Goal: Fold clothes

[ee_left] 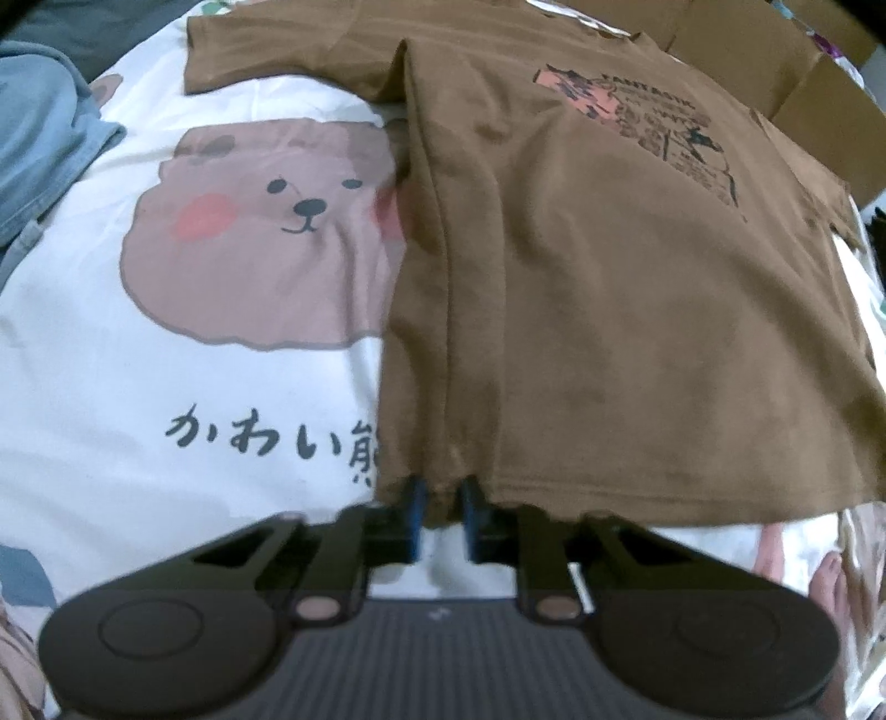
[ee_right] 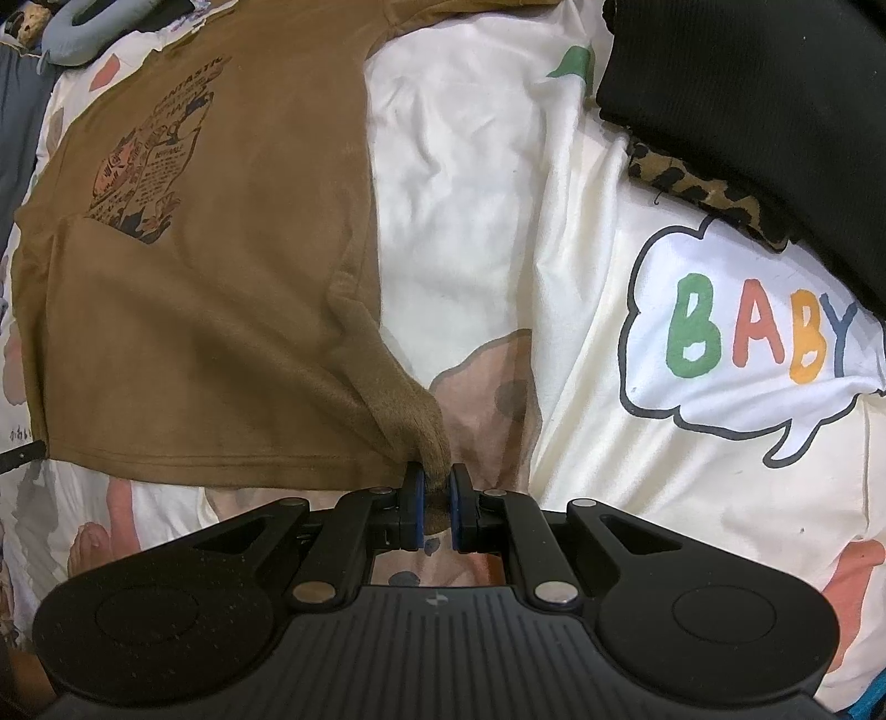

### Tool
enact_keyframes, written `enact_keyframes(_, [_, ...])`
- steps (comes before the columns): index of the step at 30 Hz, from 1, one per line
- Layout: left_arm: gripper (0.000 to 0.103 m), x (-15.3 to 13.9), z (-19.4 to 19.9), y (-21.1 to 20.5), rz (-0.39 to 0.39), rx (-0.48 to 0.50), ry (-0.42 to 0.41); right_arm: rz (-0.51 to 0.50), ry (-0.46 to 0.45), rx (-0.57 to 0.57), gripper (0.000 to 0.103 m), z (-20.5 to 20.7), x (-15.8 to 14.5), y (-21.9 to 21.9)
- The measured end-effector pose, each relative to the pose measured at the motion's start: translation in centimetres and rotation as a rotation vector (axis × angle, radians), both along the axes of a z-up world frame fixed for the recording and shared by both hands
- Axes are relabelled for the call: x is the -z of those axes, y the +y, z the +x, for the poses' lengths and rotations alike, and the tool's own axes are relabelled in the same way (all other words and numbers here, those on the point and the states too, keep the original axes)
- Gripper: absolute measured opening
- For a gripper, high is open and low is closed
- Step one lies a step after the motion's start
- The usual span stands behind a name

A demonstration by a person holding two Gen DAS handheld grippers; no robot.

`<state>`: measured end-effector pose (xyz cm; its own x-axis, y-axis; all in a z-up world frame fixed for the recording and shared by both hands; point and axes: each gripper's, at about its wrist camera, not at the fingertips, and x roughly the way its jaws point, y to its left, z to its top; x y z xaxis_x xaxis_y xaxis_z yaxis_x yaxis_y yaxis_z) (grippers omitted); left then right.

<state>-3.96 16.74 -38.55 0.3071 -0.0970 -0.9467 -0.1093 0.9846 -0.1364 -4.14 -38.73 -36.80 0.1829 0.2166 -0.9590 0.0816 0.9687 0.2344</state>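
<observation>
A brown T-shirt (ee_left: pixel 609 266) with a printed graphic lies on a cartoon bedsheet (ee_left: pixel 166 387), one side folded inward along a lengthwise crease. My left gripper (ee_left: pixel 443 507) is shut on the hem at the shirt's near left corner, brown cloth pinched between its blue pads. In the right wrist view the same T-shirt (ee_right: pixel 194 277) spreads to the left, and my right gripper (ee_right: pixel 436 498) is shut on a bunched piece of its near right corner. One sleeve (ee_left: pixel 266 50) sticks out at the far left.
A blue garment (ee_left: pixel 50 144) lies at the left edge of the bed. Cardboard boxes (ee_left: pixel 803 66) stand beyond the shirt. A black ribbed garment (ee_right: pixel 764 111) over leopard-print cloth (ee_right: pixel 703 188) sits at the far right, above a "BABY" print (ee_right: pixel 758 332).
</observation>
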Motion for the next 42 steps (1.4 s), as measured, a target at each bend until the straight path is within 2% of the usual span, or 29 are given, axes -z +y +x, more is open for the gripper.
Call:
enact_keyframes(6, [0.007,-2.6,-0.5,2.0,-0.04,-0.014,-0.023,0.012,-0.012,0.006,0.007,-0.3,-0.4,-0.3])
enact_keyframes(14, [0.007,-5.0,-0.9,7.1,-0.038,-0.082,-0.033,0.014,-0.016,0.012,0.007,-0.5,-0.5,-0.4])
enact_keyframes(20, [0.007,-4.6,-1.3,7.4,-0.045,-0.049,0.013,0.006,-0.007,0.02,0.007,-0.3,-0.1,-0.3])
enact_keyframes(26, [0.007,-2.2,-1.2,7.8,-0.05,-0.035,0.043,0.018,-0.002,0.036,0.007,-0.6,0.7,-0.4])
enact_keyframes(33, [0.009,-1.7,-1.3,7.6,-0.064,-0.034,0.047,0.024,-0.025,-0.003,0.011,-0.6,0.6,0.3])
enact_keyframes(35, [0.011,-1.8,-1.4,7.6,-0.07,-0.037,0.046,0.021,-0.037,-0.021,0.018,-0.4,0.5,0.5])
enact_keyframes(42, [0.013,-1.8,-1.7,7.3,-0.076,-0.036,0.042,-0.002,-0.039,-0.088,0.018,-0.3,1.6,1.1])
